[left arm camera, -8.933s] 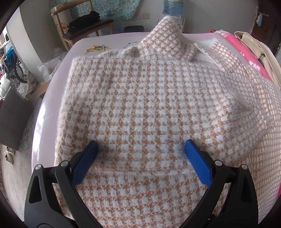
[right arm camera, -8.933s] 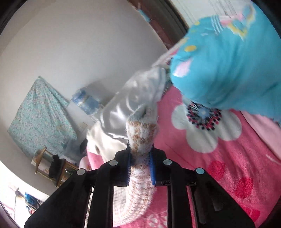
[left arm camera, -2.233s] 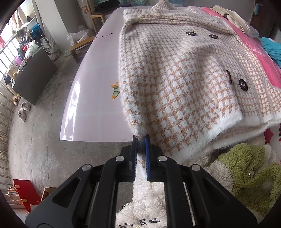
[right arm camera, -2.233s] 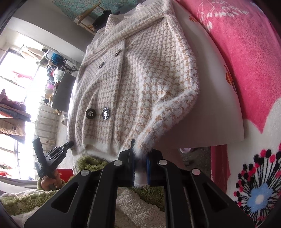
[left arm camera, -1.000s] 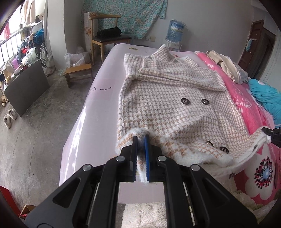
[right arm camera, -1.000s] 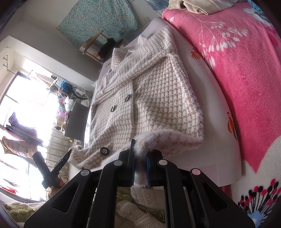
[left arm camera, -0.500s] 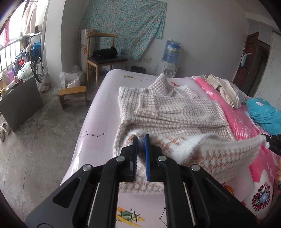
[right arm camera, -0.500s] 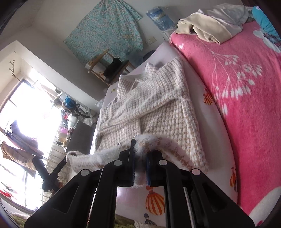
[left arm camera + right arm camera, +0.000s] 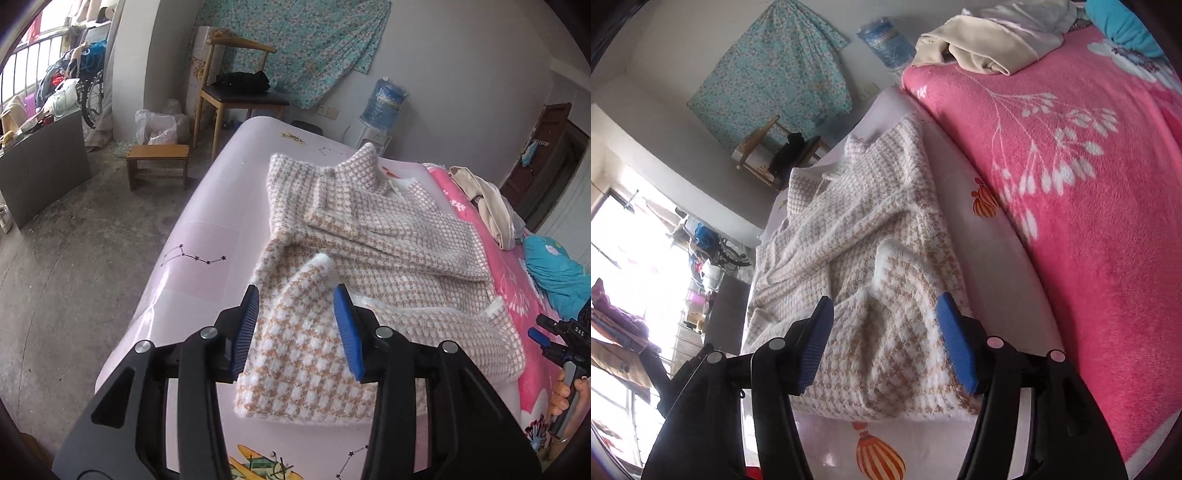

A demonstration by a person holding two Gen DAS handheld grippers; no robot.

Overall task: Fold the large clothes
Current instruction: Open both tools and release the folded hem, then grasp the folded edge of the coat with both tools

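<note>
A fuzzy tan-and-white houndstooth coat [image 9: 373, 236] lies across the centre of both views on a pale pink printed mat [image 9: 207, 229] that covers the near part of the bed, its collar toward the far end and its hem doubled back over the body, so a folded layer sits in the lower middle of each frame. The left gripper [image 9: 300, 328] fills the bottom of the left wrist view; its jaws have just been opening and now stand apart, the blue pads on either side of the folded hem corner without pressing on it. The right gripper [image 9: 884, 338] fills the bottom of the right wrist view; its jaws have likewise just been opening and stand wide apart over the other hem corner, fabric between the pads but not gripped. In the left wrist view the right gripper also shows at the right edge of the frame, held by a hand [image 9: 565, 391]. To the right of the mat spreads a bright pink blanket [image 9: 1089, 184] with white flower and leaf prints, and on it, toward the upper right, lie a cream garment [image 9: 487, 199] and a turquoise one [image 9: 554, 269]. In the upper left of the left wrist view stand a wooden chair [image 9: 236, 85] with a black bundle on its seat and a small wooden stool [image 9: 157, 162] on the concrete floor; a floral cloth [image 9: 295, 48] hangs on the wall, and a water bottle [image 9: 384, 103] stands beyond the bed.
</note>
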